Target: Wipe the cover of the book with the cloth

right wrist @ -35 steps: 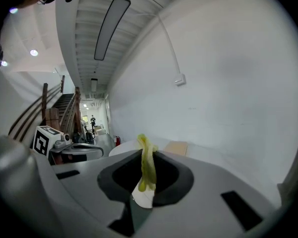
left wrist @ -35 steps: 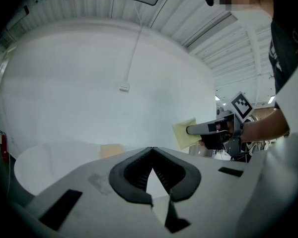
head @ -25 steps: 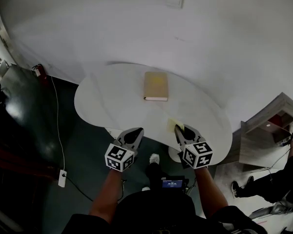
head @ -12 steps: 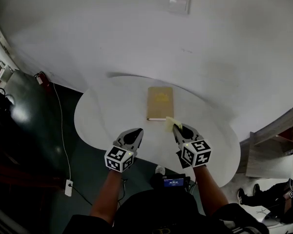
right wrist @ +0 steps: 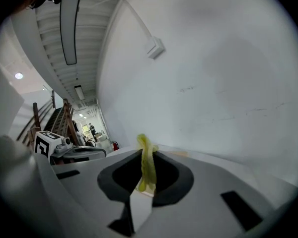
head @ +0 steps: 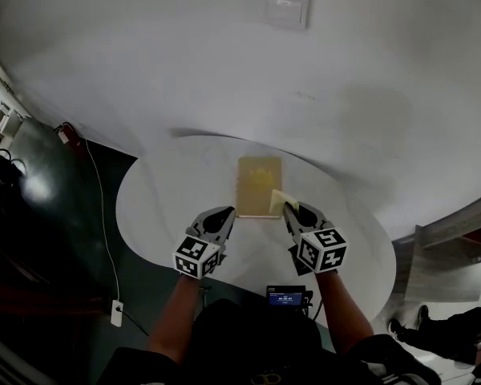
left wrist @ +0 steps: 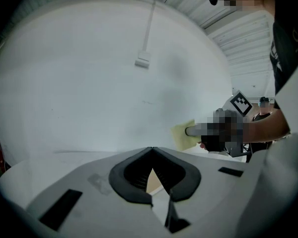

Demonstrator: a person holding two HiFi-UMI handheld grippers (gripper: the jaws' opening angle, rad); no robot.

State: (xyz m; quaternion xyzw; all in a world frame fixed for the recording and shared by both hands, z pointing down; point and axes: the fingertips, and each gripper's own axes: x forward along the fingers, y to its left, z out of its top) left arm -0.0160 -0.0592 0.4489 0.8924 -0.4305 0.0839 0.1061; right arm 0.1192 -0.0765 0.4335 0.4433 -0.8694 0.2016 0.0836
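A tan book (head: 258,186) lies flat on the round white table (head: 168,207), its spine edge toward me. My right gripper (head: 295,212) is shut on a yellow cloth (head: 282,200), which sticks out over the book's near right corner. In the right gripper view the cloth (right wrist: 147,161) stands pinched between the jaws. My left gripper (head: 221,218) hovers shut and empty just left of the book's near edge. From the left gripper view the cloth (left wrist: 183,135) shows at the right, and a sliver of the book (left wrist: 153,180) shows through the jaws.
A white wall rises behind the table, with a white box (head: 286,8) mounted on it. A power strip (head: 116,313) and its cable lie on the dark floor at left. A red object (head: 69,132) stands by the wall. A small screen (head: 285,298) sits at my waist.
Both grippers have come forward over the table toward the book. The cloth in the right gripper now reaches the book's near right corner. The left gripper stays shut and empty.
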